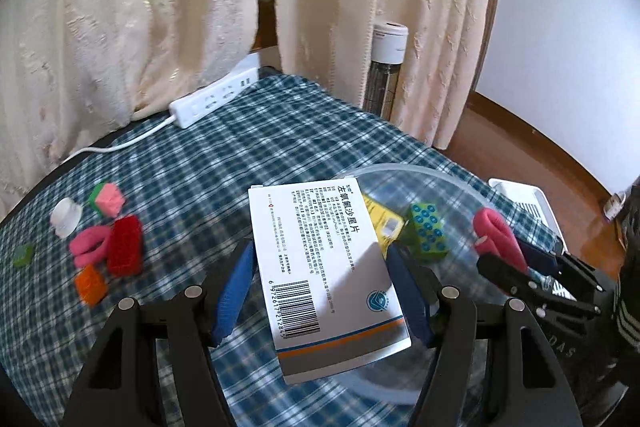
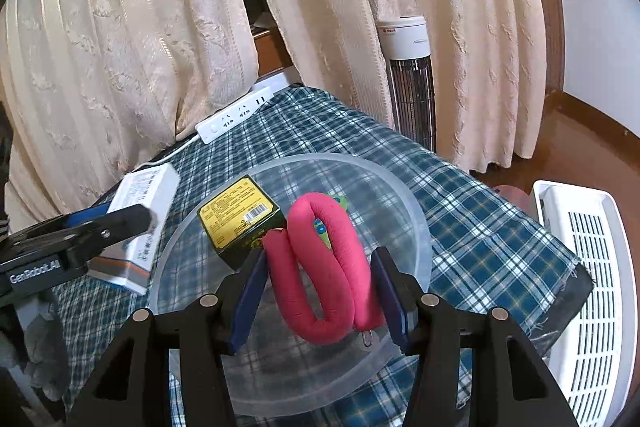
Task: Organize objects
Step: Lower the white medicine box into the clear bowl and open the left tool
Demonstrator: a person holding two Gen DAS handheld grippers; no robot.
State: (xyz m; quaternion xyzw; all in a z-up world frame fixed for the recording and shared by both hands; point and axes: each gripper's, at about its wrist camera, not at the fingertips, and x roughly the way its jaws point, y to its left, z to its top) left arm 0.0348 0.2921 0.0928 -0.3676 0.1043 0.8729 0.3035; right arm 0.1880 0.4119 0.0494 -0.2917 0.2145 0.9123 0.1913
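Jaws, left: the left gripper [image 1: 322,291] is closed about halfway onto a white medicine box [image 1: 320,267], blue pads against its two long sides, so the box is held clear of the cloth.
Jaws, right: the right gripper [image 2: 318,297] is pinched on a looped pink fabric band [image 2: 324,267], pads pressing both outer sides; the band hangs between them.
Where the held things are: the white medicine box sits over the near-left rim of the clear plastic basin [image 2: 420,227]; the pink fabric band is over the basin's middle.
Already in the basin: a yellow-and-green carton [image 2: 240,223] and a green studded block [image 1: 428,231], lying just beside each other on the bottom.
Still out on the tabletop: at the left of the plaid tabletop [image 1: 248,147] lie a second pink band [image 1: 90,245], a red brick [image 1: 126,245], an orange brick [image 1: 91,284], a pink-and-green block [image 1: 107,199], a white cap-like piece [image 1: 66,217] and a small green piece [image 1: 23,255].
Not part of it, probably: the power strip [image 1: 214,101] at the far edge.
Progress, as I judge it: roughly a third along; two things stowed, two about to be let go, six left to fetch.
Next need: both grips release over the basin, the box moved further in first.
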